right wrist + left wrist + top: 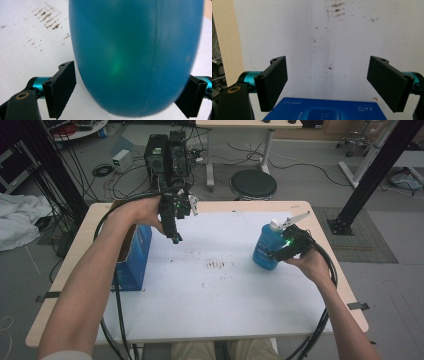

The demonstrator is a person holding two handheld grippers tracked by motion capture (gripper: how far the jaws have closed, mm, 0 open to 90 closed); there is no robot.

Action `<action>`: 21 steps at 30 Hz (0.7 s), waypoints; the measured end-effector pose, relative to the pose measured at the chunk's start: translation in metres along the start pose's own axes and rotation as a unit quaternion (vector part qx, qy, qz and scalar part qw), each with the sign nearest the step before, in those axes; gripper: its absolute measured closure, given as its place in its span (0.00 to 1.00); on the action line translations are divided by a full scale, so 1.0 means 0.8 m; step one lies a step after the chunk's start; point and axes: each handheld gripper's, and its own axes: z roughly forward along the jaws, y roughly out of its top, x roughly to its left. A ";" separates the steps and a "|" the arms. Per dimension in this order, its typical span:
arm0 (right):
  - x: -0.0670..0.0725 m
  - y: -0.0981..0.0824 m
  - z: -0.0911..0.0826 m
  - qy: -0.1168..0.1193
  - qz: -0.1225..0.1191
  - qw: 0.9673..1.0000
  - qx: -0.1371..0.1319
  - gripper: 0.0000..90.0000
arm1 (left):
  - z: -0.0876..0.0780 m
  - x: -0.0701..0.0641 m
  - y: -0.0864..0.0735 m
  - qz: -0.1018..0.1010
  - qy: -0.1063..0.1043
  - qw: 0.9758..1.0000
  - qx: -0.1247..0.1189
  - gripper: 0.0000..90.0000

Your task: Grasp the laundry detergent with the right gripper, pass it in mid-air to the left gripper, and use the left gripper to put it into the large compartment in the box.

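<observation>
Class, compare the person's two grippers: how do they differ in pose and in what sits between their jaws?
The left gripper is raised above the table and points down; the right gripper sits low, reaching sideways. The left gripper's jaws are wide apart around nothing; the right gripper's jaws flank the blue bottle. Both have black jaws.

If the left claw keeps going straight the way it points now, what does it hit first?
Probably the white table cover: the open left claw looks down at it with nothing between its jaws. The blue cardboard box lies just beneath, so it may clip that.
</observation>
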 end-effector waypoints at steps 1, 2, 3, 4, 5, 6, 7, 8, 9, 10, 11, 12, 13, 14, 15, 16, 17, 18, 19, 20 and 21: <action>0.000 0.000 0.001 0.000 0.000 1.000 0.000 0.15 | 0.000 0.000 0.000 -0.001 0.000 1.000 0.001 0.19; 0.001 0.000 0.002 0.001 -0.001 1.000 0.001 0.15 | 0.000 0.000 0.001 0.000 0.000 1.000 0.001 0.19; 0.001 0.000 0.004 0.000 -0.001 1.000 0.002 0.15 | 0.001 0.000 0.001 -0.002 0.000 1.000 0.000 0.19; 0.001 -0.001 0.005 0.000 -0.002 1.000 0.002 0.15 | 0.001 0.000 0.001 0.000 -0.001 1.000 0.002 0.19; 0.001 -0.001 0.006 -0.002 -0.002 1.000 0.002 0.15 | 0.002 0.000 0.001 0.000 0.000 1.000 0.002 0.19; 0.001 -0.002 0.007 -0.002 -0.001 1.000 0.003 0.15 | 0.002 0.000 0.001 0.000 -0.001 1.000 0.002 0.19; 0.000 -0.002 0.008 -0.002 -0.001 1.000 0.003 0.15 | 0.002 0.000 0.001 0.000 0.000 1.000 0.002 0.19; 0.000 -0.003 0.009 -0.002 0.000 1.000 0.001 0.17 | 0.002 0.000 0.001 0.000 0.000 1.000 0.002 0.19; 0.000 -0.003 0.009 0.001 0.000 1.000 0.002 0.21 | 0.002 0.000 0.001 0.000 0.000 1.000 0.002 0.19; 0.000 -0.004 0.009 0.004 -0.003 1.000 0.001 0.21 | 0.003 0.000 0.001 0.000 0.000 1.000 0.002 0.19; 0.000 -0.004 0.010 0.003 -0.002 1.000 0.000 0.21 | 0.003 0.000 0.001 0.002 0.000 1.000 0.002 0.19; 0.000 -0.004 0.010 0.003 -0.002 1.000 -0.001 0.21 | 0.003 0.000 0.001 -0.001 0.000 1.000 0.002 0.19; 0.000 -0.004 0.010 0.003 -0.001 1.000 -0.001 0.21 | 0.004 -0.001 0.002 -0.001 0.000 1.000 0.002 0.19; -0.001 -0.003 0.010 0.003 0.000 1.000 0.000 0.21 | 0.004 -0.001 0.002 -0.001 0.000 1.000 0.002 0.19; -0.001 -0.003 0.011 0.003 0.000 1.000 -0.001 0.21 | 0.004 -0.001 0.002 -0.001 0.000 1.000 0.001 0.19; -0.001 -0.003 0.011 0.001 0.000 1.000 -0.002 0.21 | 0.004 -0.001 0.002 -0.001 0.000 1.000 0.002 0.19; -0.001 -0.003 0.011 0.001 0.000 1.000 -0.004 0.21 | 0.005 -0.001 0.003 0.000 -0.001 1.000 0.001 0.19; -0.001 -0.004 0.012 0.001 0.001 1.000 -0.005 0.21 | 0.005 -0.001 0.003 -0.001 -0.001 1.000 0.001 0.19; -0.001 -0.004 0.012 0.001 0.002 1.000 -0.005 0.21 | 0.005 -0.001 0.003 -0.001 -0.001 1.000 0.002 0.19; -0.001 -0.004 0.013 0.001 0.003 1.000 -0.005 0.21 | 0.005 0.000 0.002 -0.001 -0.001 1.000 0.002 0.19; -0.001 -0.004 0.013 0.001 0.004 1.000 -0.007 0.21 | 0.005 0.000 0.002 -0.002 -0.001 1.000 0.002 0.19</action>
